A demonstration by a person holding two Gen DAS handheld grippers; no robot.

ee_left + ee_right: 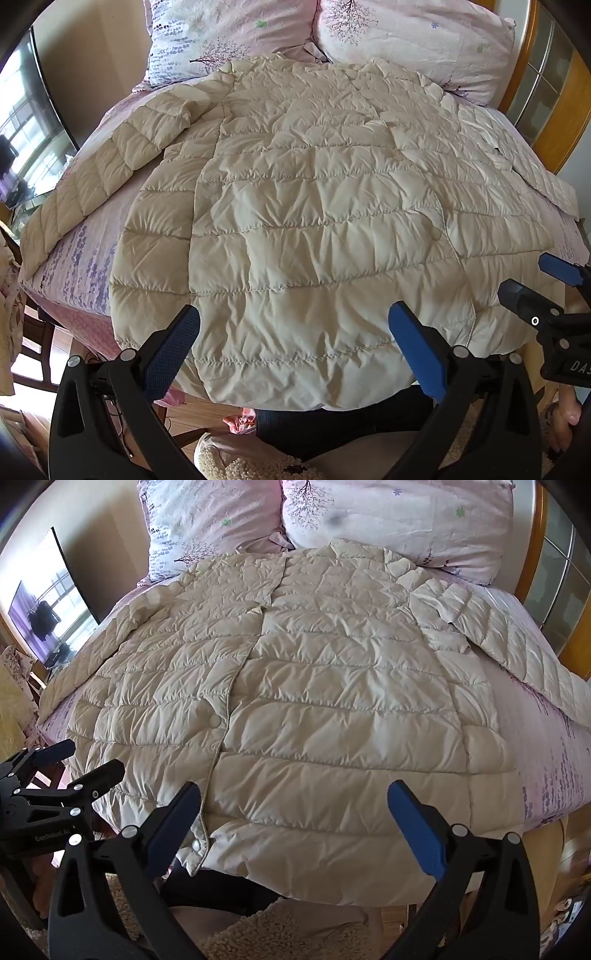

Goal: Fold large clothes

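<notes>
A cream quilted puffer jacket [314,206] lies front-up and spread flat on the bed, collar toward the pillows, hem hanging over the near edge. It also shows in the right wrist view [332,701]. Its sleeves lie out to the left [92,177] and right [517,646]. My left gripper [295,347] is open and empty, just above the hem on the jacket's left half. My right gripper [295,827] is open and empty above the hem on the right half, beside the snap-button placket [221,738]. Each gripper appears in the other's view, the right one [546,288] and the left one [66,764].
The bed has a pink floral sheet [81,266] and two pillows [406,33] at the head. A wooden headboard [554,122] stands at the right. A dark TV screen [48,616] is on the left wall. My legs and fleece clothing [288,934] are at the bed's near edge.
</notes>
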